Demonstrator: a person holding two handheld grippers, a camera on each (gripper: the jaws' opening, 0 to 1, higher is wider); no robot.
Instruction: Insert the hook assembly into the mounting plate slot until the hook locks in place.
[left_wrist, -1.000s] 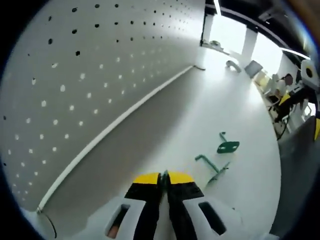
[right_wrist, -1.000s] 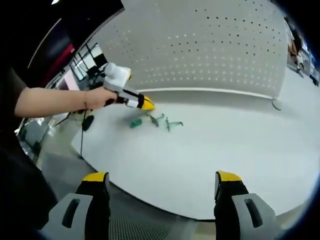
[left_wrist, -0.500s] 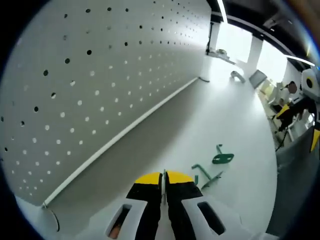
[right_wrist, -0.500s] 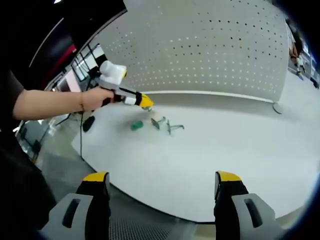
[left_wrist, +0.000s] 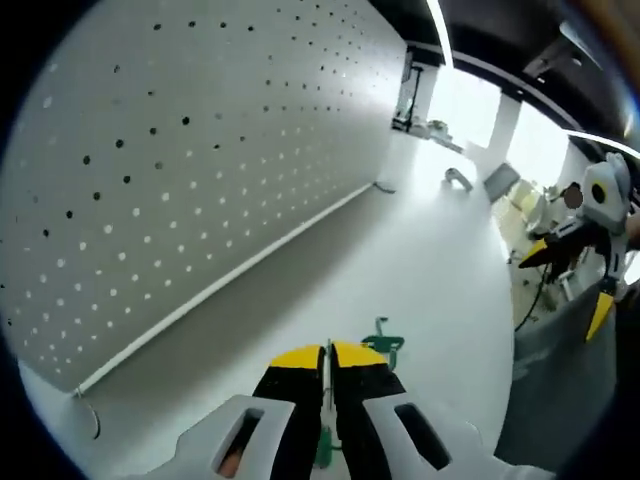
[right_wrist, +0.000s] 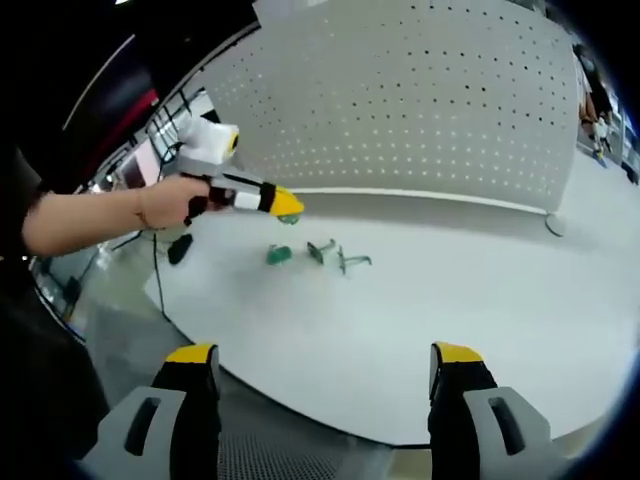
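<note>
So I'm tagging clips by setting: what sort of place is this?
Probably a workshop or lab bench: a white table backed by a perforated pegboard wall, small green hook parts lying on the table, and desks and bright windows further off.

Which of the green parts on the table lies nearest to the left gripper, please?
The flat green plate, at the left end of the group in the right gripper view, sits closest to the left gripper. The two green wire hooks lie farther along, to its right.

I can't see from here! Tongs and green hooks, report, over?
Left tongs shut, empty, above table. Right tongs open, back at edge. Green hook parts loose, unassembled. Nothing blocking.
</note>
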